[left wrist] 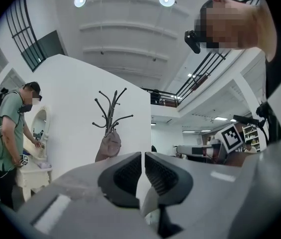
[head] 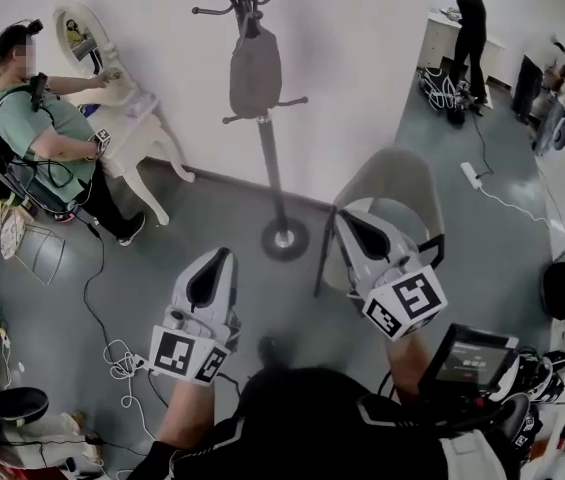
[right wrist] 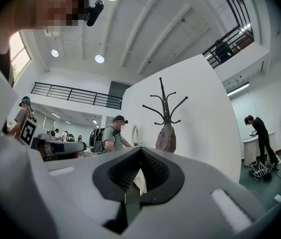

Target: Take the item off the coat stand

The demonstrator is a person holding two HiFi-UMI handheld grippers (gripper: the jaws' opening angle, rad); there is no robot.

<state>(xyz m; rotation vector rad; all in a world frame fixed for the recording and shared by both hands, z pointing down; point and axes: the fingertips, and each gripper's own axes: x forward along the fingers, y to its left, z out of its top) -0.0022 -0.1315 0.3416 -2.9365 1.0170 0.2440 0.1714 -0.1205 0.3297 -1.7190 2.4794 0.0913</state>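
A black coat stand (head: 262, 138) rises from a round base on the grey floor, in front of a white partition wall. A grey-brown bag (head: 255, 73) hangs from one of its upper hooks. Both grippers are held low and well short of the stand, pointing toward it. My left gripper (head: 224, 255) has its jaws together with nothing between them. My right gripper (head: 346, 215) is shut and empty too. The left gripper view shows the bag (left wrist: 109, 144) far off above the closed jaws (left wrist: 143, 155). In the right gripper view the bag (right wrist: 166, 138) also hangs in the distance beyond the gripper (right wrist: 140, 149).
A person (head: 37, 133) stands at a white dressing table (head: 137, 123) at the left. A grey rounded chair (head: 402, 183) sits just right of the stand's base (head: 284, 238). Cables (head: 117, 358) trail over the floor at the left. Another person (head: 470, 28) works at the far right.
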